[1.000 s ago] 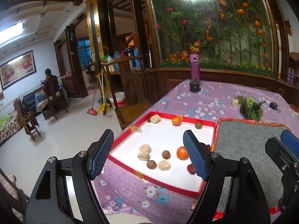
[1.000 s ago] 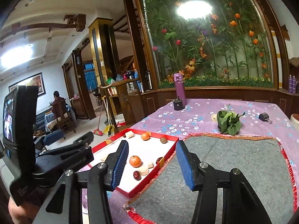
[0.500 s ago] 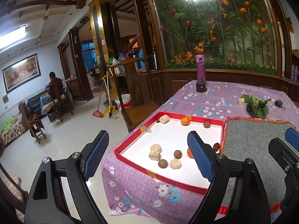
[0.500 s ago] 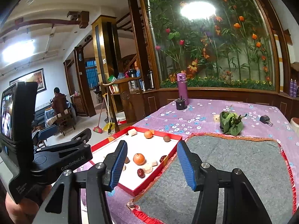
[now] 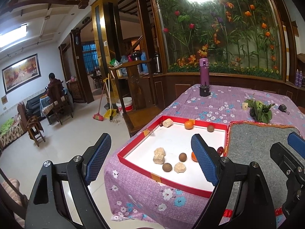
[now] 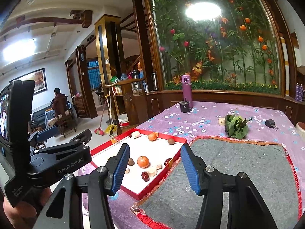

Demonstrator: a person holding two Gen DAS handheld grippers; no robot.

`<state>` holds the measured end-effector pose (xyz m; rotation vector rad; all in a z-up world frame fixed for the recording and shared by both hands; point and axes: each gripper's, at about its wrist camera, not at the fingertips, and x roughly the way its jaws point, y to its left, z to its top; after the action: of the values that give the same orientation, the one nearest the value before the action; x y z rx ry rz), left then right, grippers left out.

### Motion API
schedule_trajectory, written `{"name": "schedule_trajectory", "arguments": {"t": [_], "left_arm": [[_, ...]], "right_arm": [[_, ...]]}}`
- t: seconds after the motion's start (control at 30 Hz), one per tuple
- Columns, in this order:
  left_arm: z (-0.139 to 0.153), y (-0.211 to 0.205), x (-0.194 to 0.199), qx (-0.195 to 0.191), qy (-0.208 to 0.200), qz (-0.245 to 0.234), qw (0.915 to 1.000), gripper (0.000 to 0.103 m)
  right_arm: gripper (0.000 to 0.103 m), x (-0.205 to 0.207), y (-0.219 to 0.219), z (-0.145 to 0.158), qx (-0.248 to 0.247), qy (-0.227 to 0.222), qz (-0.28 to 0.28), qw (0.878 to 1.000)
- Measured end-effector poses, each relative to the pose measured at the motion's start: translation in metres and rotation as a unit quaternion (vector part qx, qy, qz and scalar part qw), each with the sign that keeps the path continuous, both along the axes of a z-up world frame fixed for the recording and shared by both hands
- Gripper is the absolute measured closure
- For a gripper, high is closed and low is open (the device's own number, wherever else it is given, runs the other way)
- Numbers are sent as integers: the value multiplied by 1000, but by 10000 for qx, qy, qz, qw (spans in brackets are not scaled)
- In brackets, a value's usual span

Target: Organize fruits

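A red-rimmed white tray (image 5: pixel 137 161) on the table holds two oranges (image 5: pixel 189 124) (image 6: pixel 143 161), round brown fruits (image 5: pixel 182 156), pale chunks (image 5: pixel 159 155) and dark red dates (image 6: pixel 145 176). A grey mat (image 5: pixel 257 147) lies directly right of the tray. My left gripper (image 5: pixel 150 139) hovers before the tray's near edge, open, with nothing between its pads; its right finger hides part of one orange. My right gripper (image 6: pixel 154 147) hangs over the border between tray and mat, open and empty. Each gripper's body shows at the edge of the other's view.
A purple floral cloth covers the table, whose left edge drops to the floor. Far across stand a purple bottle (image 5: pixel 204 72), a bunch of green leaves (image 5: pixel 260 110) and a small black object (image 5: pixel 284 107). A person sits far off in the room.
The left gripper's jaws have spread a little wider. Both views have shifted only slightly, and the fruits lie where they were.
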<state>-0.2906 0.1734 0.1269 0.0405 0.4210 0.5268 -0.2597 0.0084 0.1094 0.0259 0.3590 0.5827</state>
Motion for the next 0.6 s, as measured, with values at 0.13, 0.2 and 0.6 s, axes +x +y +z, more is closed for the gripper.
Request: {"name": "schedule_trajectory", "arguments": {"t": [0.13,0.2,0.6], "left_arm": [[3,2,-4,-11,-63,12,10000,16],[5,3,-6,-28,-121,33,9999,16],[9,9,-16,-50,-271,122,9995,16]], "right_arm": [[49,-2,1,2,-11,-25,25,10000],[49,-2,1,2,-27,-43,38,10000],[49,-3,3,3,-52,-37,79,9999]]}}
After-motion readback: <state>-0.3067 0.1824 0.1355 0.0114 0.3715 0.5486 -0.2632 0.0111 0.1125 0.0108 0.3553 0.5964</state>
